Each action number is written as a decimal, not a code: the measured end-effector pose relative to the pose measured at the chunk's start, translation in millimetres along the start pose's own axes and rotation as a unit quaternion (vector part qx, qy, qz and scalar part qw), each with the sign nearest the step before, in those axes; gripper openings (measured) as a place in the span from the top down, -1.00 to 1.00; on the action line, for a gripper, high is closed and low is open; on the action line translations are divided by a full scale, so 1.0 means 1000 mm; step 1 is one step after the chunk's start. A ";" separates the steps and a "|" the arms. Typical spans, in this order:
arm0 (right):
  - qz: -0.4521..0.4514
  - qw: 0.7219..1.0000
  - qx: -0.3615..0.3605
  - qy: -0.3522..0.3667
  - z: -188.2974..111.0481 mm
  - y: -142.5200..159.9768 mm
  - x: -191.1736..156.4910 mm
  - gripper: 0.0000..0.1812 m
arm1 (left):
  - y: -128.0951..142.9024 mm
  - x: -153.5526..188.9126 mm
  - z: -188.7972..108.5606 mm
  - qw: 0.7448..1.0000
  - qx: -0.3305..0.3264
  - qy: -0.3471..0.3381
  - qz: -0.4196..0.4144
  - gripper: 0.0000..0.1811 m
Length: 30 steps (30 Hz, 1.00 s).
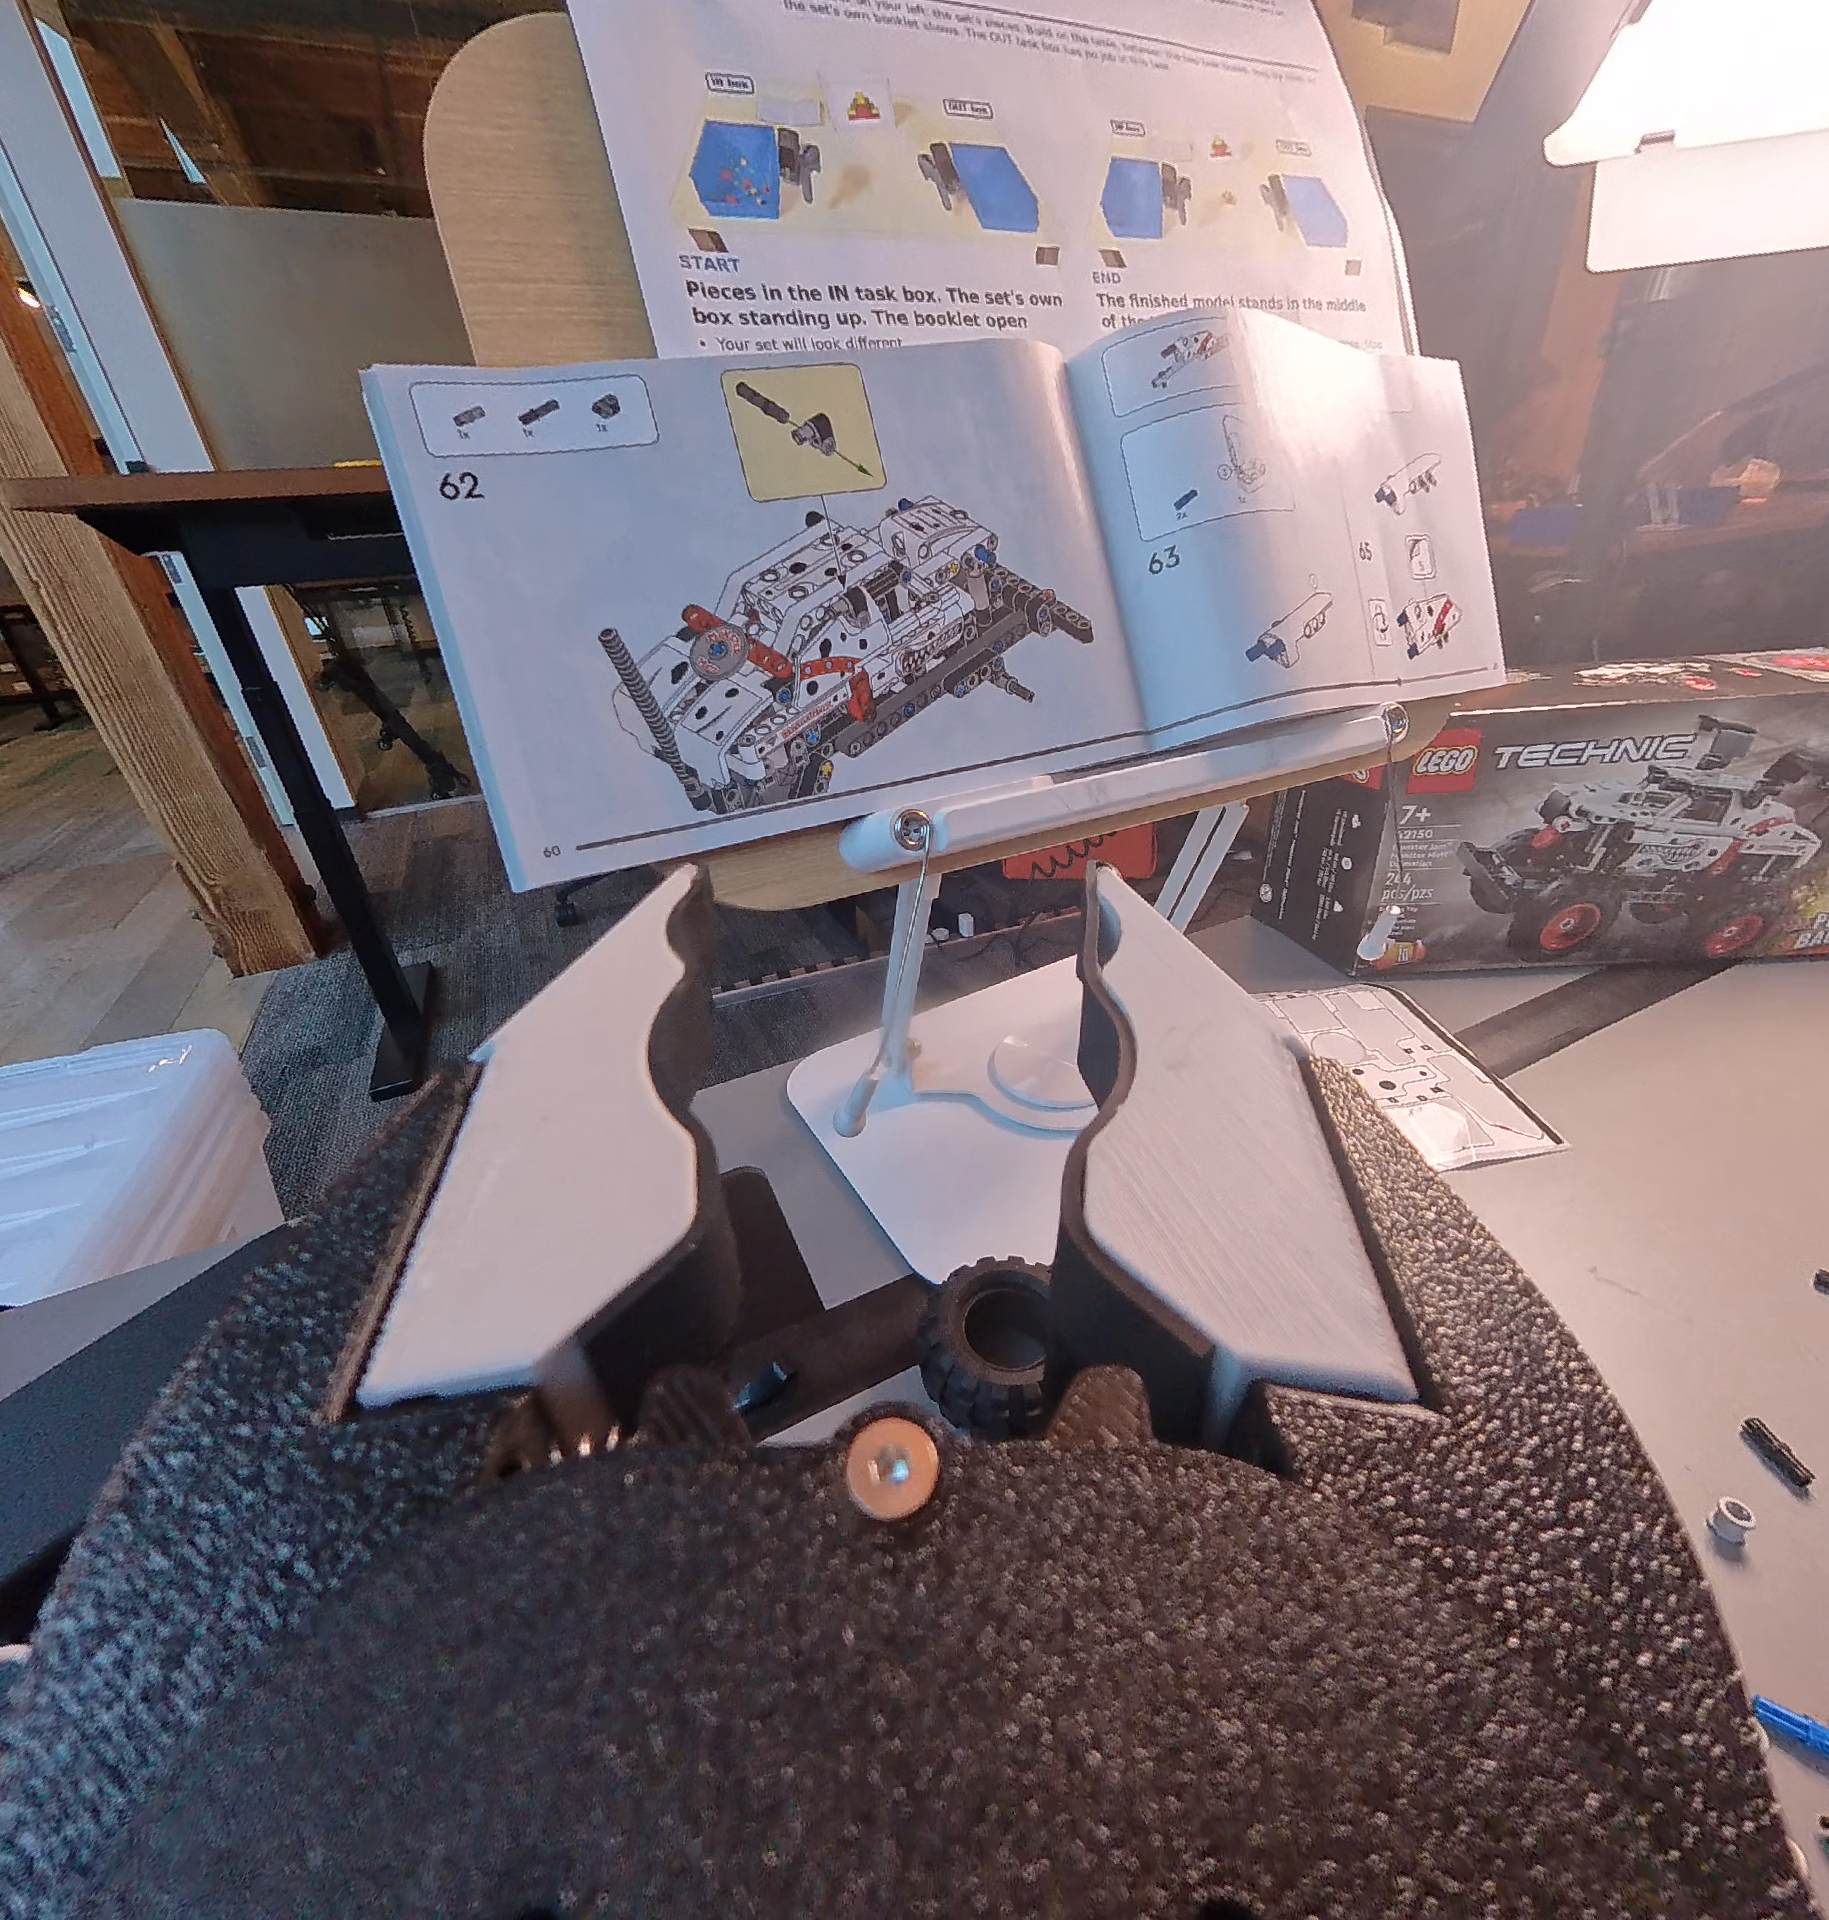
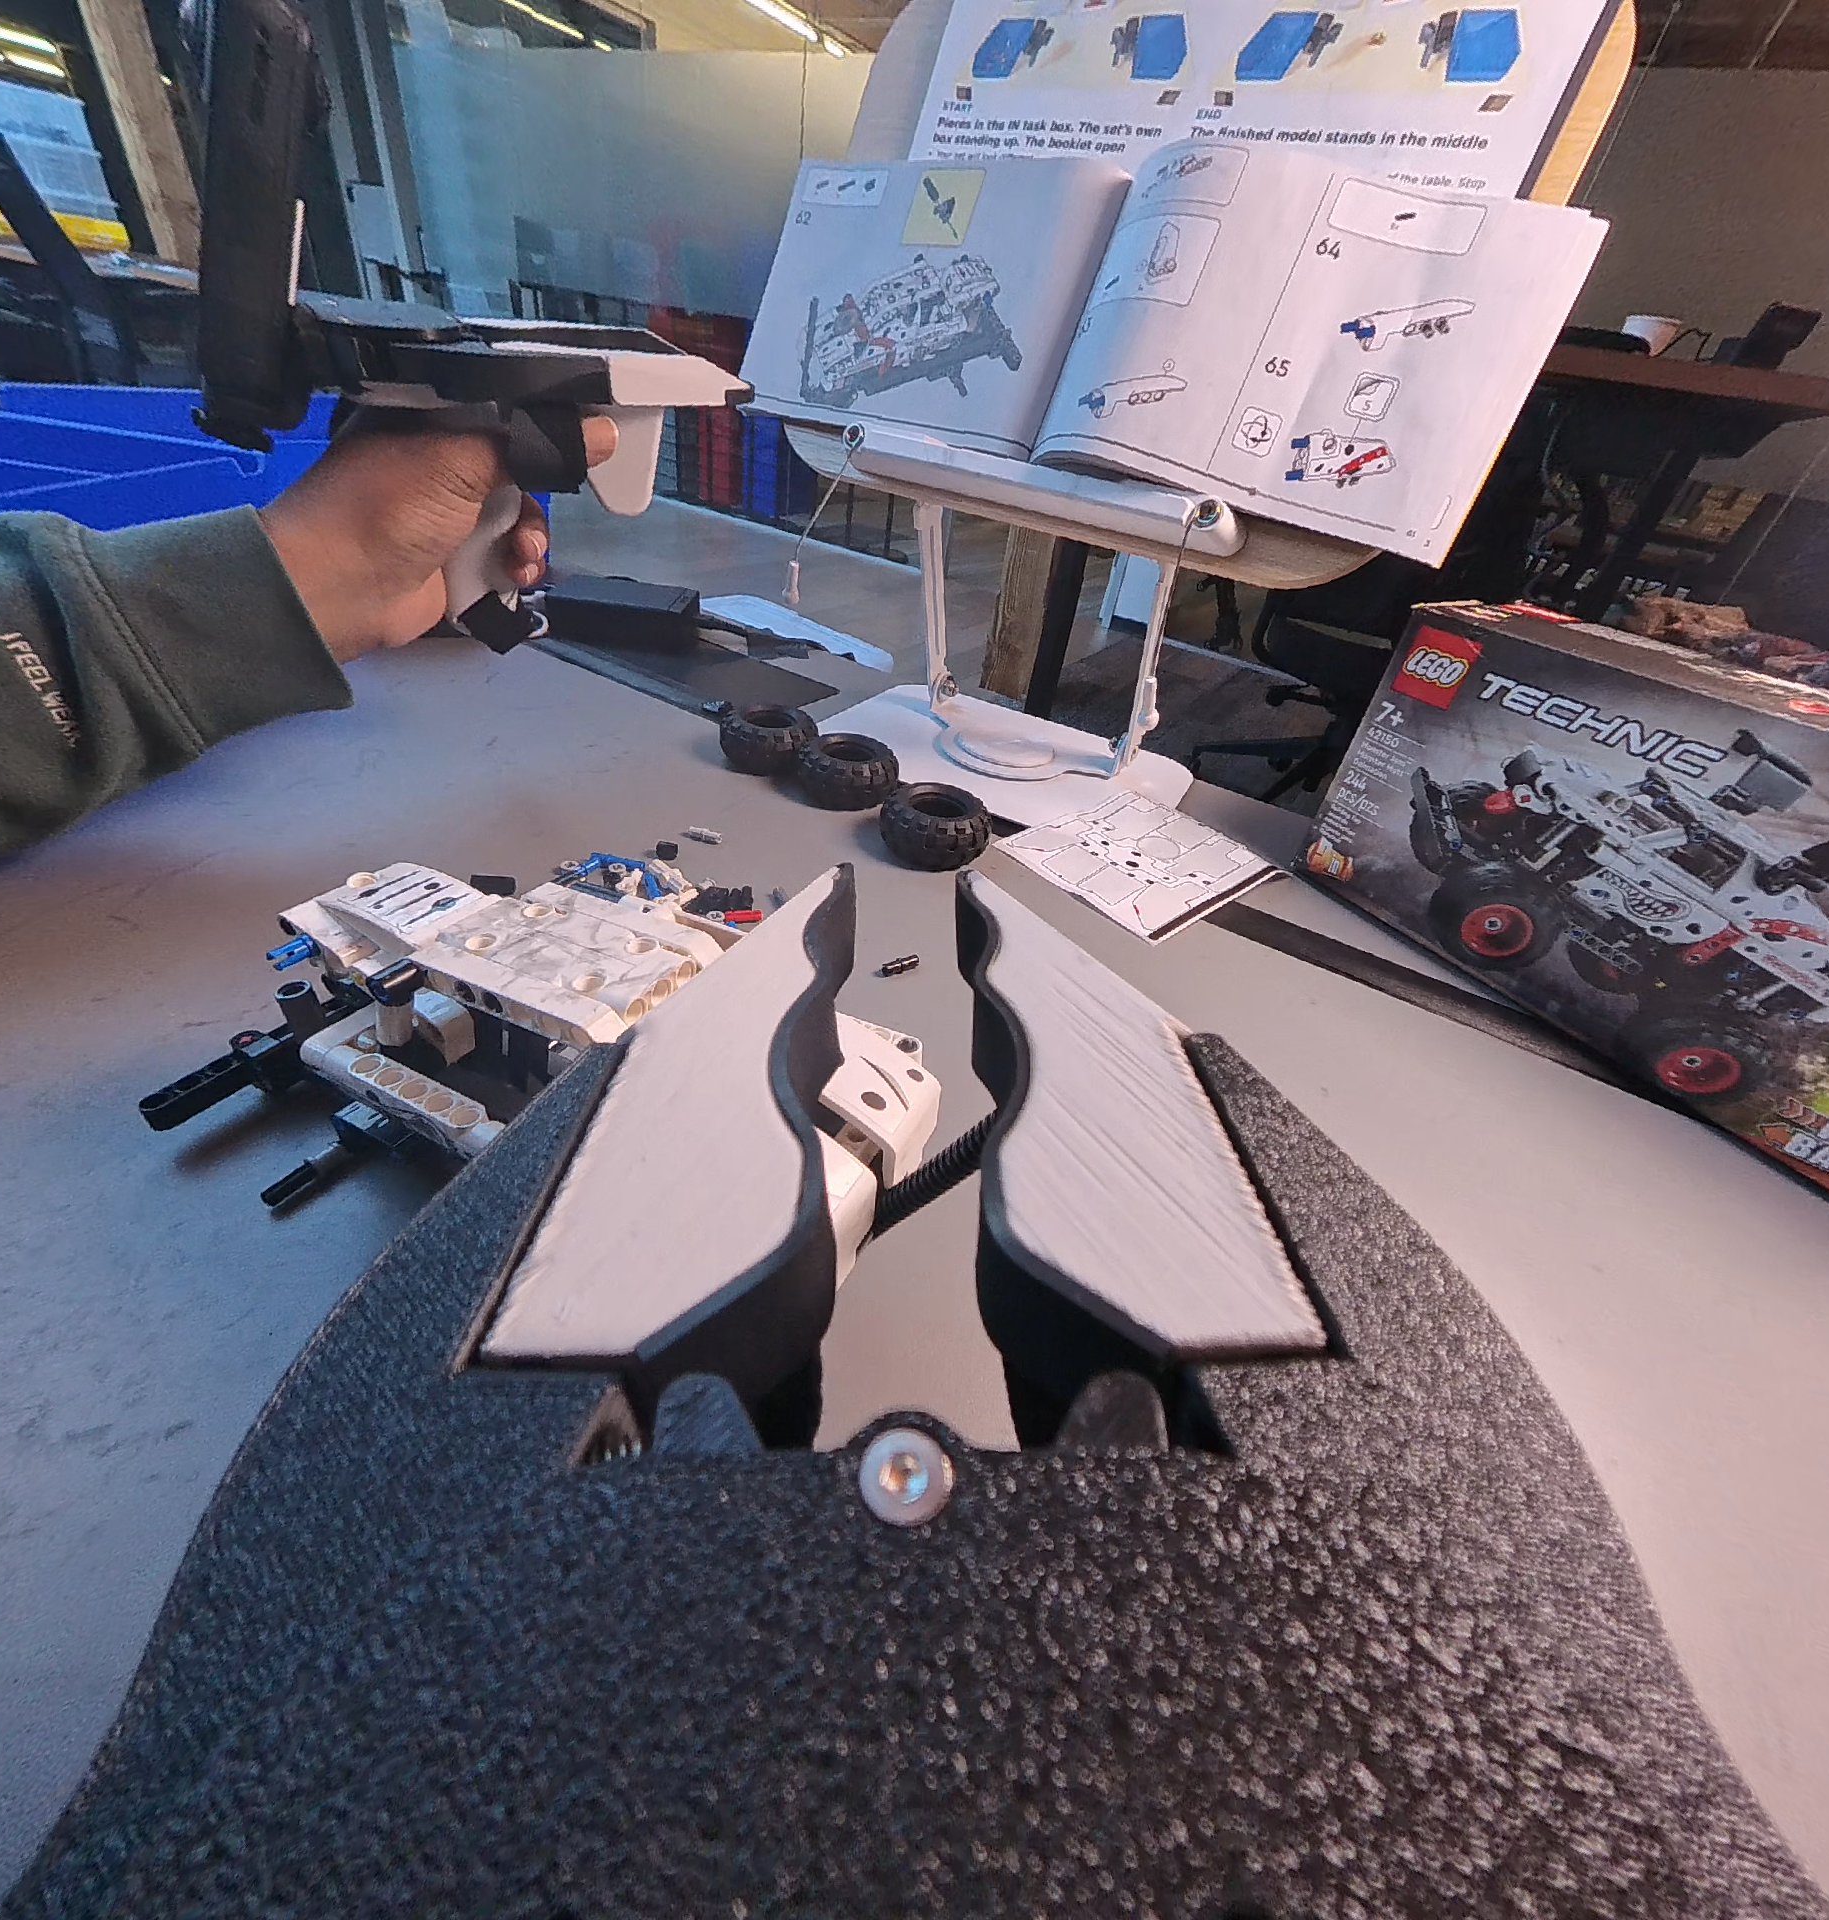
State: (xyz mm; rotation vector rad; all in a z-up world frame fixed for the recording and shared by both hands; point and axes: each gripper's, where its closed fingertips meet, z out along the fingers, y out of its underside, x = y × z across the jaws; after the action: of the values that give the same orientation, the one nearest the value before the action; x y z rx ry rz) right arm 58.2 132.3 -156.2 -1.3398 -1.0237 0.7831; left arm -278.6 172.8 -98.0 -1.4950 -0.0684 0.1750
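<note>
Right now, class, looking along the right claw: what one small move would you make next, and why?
Probably ease the right claw forward and down onto the small black pin. The claw is open and empty, and the pin lies alone on the grey table, in line with the gap between its fingers.

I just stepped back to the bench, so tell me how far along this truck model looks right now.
Partly built. Done: the white and black chassis lies assembled on the grey table. In hand: nothing; the left gripper is raised, open, toward the open booklet, and the right gripper hangs open over the chassis. Left: three black tyres lie unmounted, and small loose pieces lie beside the chassis.
</note>
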 end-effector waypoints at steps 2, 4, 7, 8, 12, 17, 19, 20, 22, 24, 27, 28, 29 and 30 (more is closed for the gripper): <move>0.000 1.000 0.000 0.000 0.000 0.000 0.000 0.80 | 0.001 0.000 0.000 1.000 -0.001 0.000 0.000 0.23; 0.000 1.000 0.000 0.000 0.000 0.000 0.000 0.80 | 0.001 0.000 0.000 1.000 -0.001 0.000 0.001 0.23; -0.002 1.000 -0.002 -0.002 0.000 0.001 -0.001 0.80 | 0.000 -0.001 -0.001 1.000 0.000 0.000 0.000 0.23; -0.003 1.000 -0.001 -0.002 0.000 0.000 -0.001 0.80 | 0.000 -0.001 -0.001 1.000 0.000 -0.001 0.000 0.23; -0.001 1.000 0.001 0.001 0.000 0.000 0.001 0.80 | 0.001 0.000 0.000 1.000 -0.002 0.001 0.001 0.23; 0.010 1.000 0.006 0.004 -0.001 -0.003 0.004 0.80 | 0.003 0.001 0.000 1.000 -0.004 0.002 0.002 0.23; 0.009 1.000 0.007 0.005 -0.002 -0.003 0.005 0.80 | 0.004 0.001 0.001 1.000 -0.005 0.002 0.003 0.23; 0.008 1.000 0.007 0.005 -0.002 -0.003 0.005 0.80 | 0.004 0.001 0.001 1.000 -0.005 0.002 0.003 0.23; 0.008 1.000 0.008 0.004 -0.002 -0.004 0.004 0.80 | 0.006 0.002 0.001 1.000 -0.007 0.003 0.003 0.23; 0.007 1.000 0.009 0.001 -0.002 -0.004 0.004 0.80 | 0.007 0.002 0.002 1.000 -0.009 0.004 0.003 0.23; 0.005 1.000 0.012 -0.012 -0.003 -0.005 -0.001 0.80 | 0.010 0.004 0.003 1.000 -0.012 0.006 0.004 0.24; 0.002 1.000 0.011 -0.023 -0.002 -0.005 -0.005 0.79 | 0.011 0.005 0.003 1.000 -0.013 0.006 0.005 0.24; -0.003 0.999 0.007 -0.041 -0.002 -0.004 -0.011 0.78 | 0.012 0.005 0.003 1.000 -0.014 0.007 0.006 0.24; -0.009 0.998 -0.001 -0.061 -0.002 -0.002 -0.019 0.75 | 0.012 0.006 0.004 1.000 -0.015 0.007 0.006 0.24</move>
State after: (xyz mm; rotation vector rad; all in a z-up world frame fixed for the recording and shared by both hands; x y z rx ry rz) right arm 52.5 114.3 -156.7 -1.2950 -1.1308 0.8583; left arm -274.3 178.1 -110.4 -1.5275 -0.0501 0.1737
